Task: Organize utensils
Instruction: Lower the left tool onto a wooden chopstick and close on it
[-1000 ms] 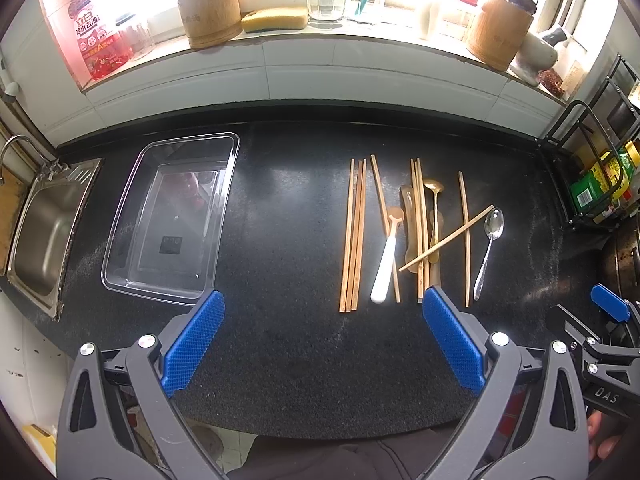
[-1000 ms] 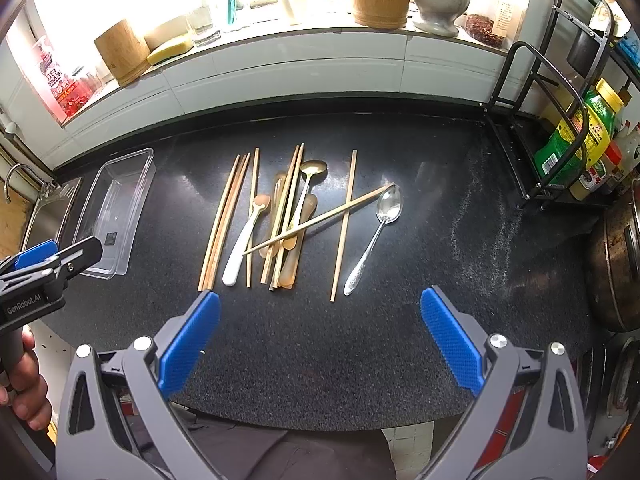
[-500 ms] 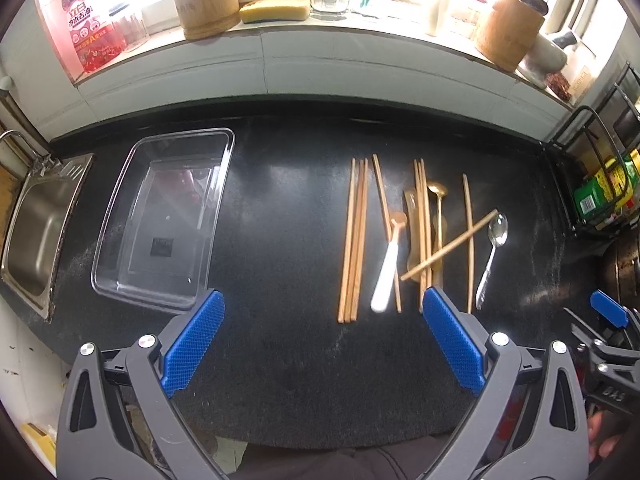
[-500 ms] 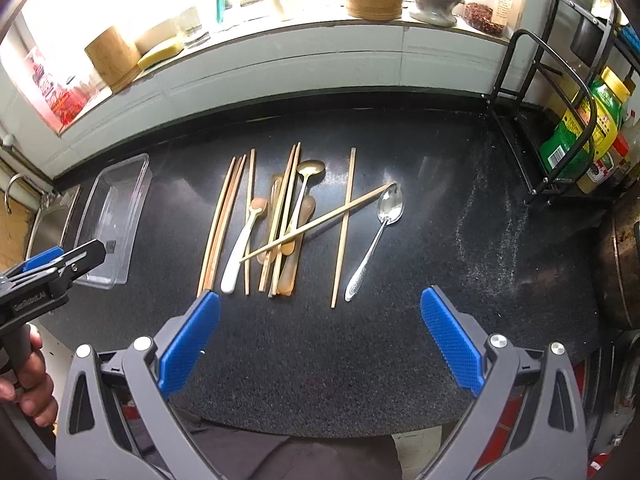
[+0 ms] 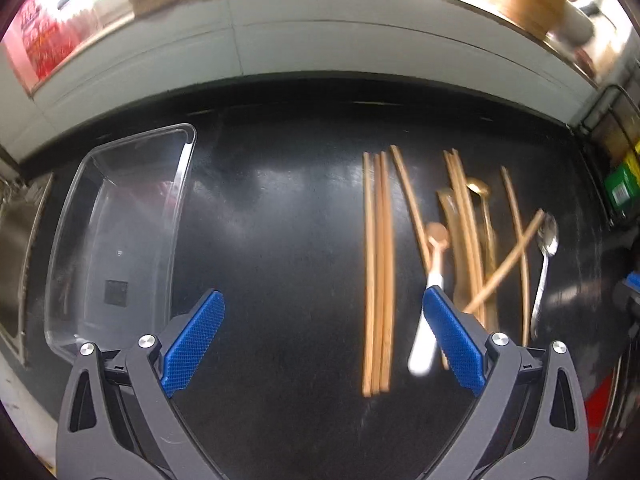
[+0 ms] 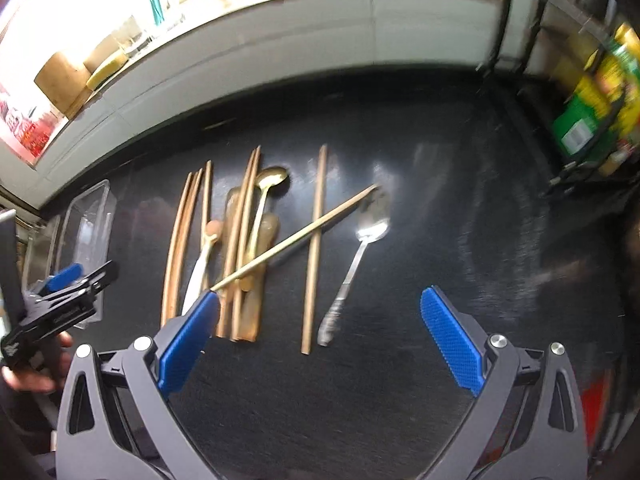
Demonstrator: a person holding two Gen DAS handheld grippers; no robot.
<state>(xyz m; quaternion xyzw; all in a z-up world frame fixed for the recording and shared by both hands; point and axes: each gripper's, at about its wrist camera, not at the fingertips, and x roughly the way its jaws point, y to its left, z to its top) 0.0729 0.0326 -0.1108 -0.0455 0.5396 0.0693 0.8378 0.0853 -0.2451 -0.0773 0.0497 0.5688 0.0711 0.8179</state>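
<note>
Windowsill blurred | left tool (image 5: 322, 346) hides white-handled spoon (image 5: 424, 344) partly

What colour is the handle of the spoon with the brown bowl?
White; the spoon shows best in the left wrist view.

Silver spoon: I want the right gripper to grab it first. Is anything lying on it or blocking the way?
Nothing visible does. The silver spoon lies clear ahead of the open right gripper; the slanted chopstick ends beside its bowl.
</note>
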